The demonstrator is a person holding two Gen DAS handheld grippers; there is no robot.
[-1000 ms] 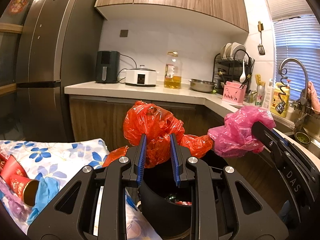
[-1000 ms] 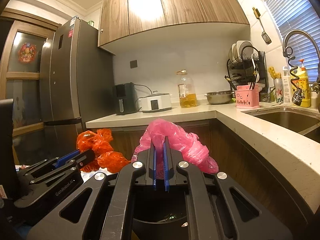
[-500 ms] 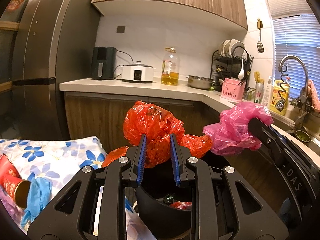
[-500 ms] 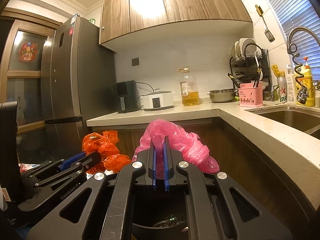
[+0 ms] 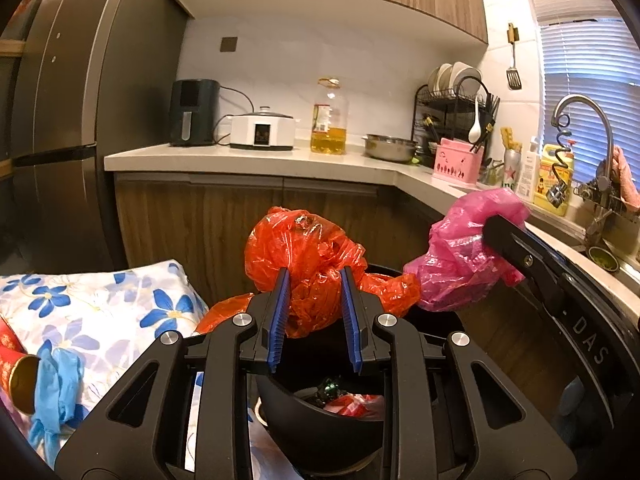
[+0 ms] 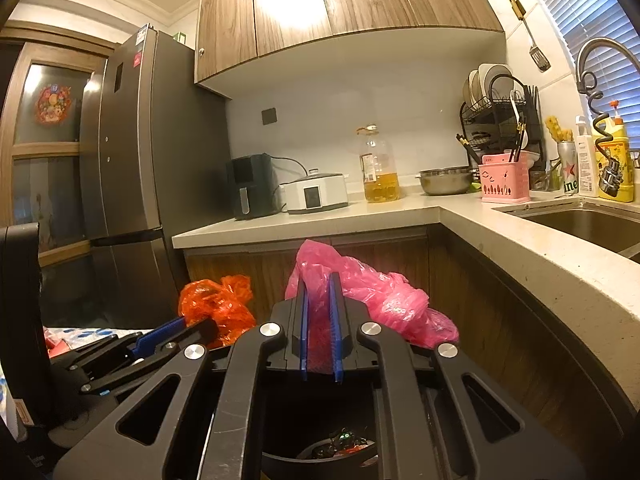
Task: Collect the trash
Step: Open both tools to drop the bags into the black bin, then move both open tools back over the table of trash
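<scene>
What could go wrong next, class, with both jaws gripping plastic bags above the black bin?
1. The thin red bag or pink bag could tear or slip free.
2. Either could drop outside the black bin, since both bulge beyond its rim.
3. The close-set grippers could collide.

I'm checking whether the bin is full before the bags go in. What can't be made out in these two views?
- Bin contents: both views, mostly hidden by each tool's body; only a few scraps show.
- Bin base and floor: cut off by the bottom edges.
- Orange bag lower part: left view, behind the left tool.
- Pink bag contents: opaque, bunched in the right tool.
- Bottle labels by the sink: too small.
</scene>
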